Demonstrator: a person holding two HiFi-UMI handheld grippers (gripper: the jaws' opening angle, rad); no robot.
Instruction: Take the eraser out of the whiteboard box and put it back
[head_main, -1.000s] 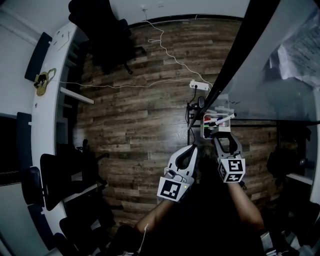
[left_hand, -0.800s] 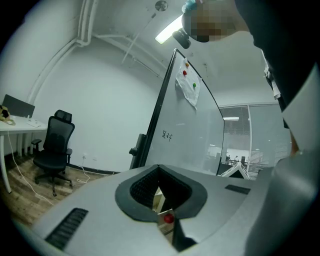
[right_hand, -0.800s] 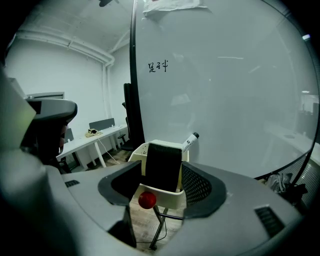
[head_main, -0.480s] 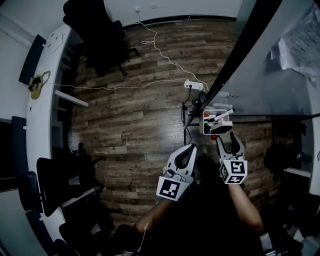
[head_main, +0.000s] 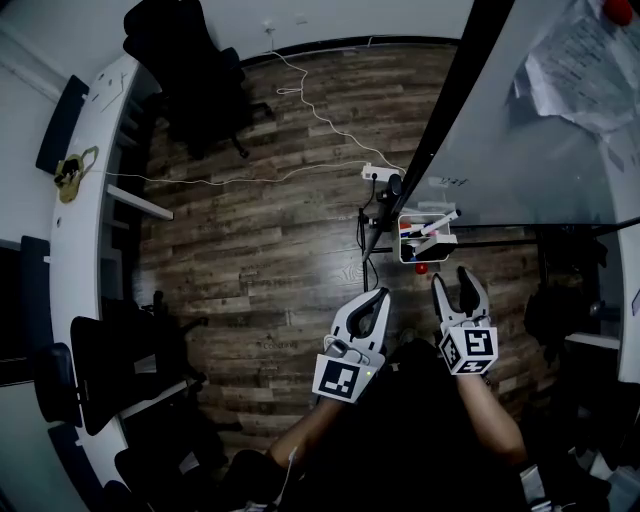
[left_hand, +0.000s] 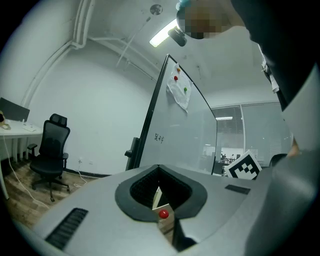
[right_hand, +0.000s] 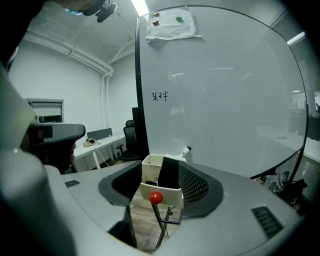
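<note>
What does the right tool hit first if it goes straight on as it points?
Likely the front wall of the whiteboard box, with the black eraser standing just behind it. The right tool is open, empty, and short of the box; depth unclear.

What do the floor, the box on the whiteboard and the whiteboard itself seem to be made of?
Floor: wood or wood-look laminate, matt; grain and plank seams show.
Box: probably plastic; smooth cream-white walls, rounded corners.
Whiteboard: glossy white coated panel with faint reflections; its core cannot be told.
</note>
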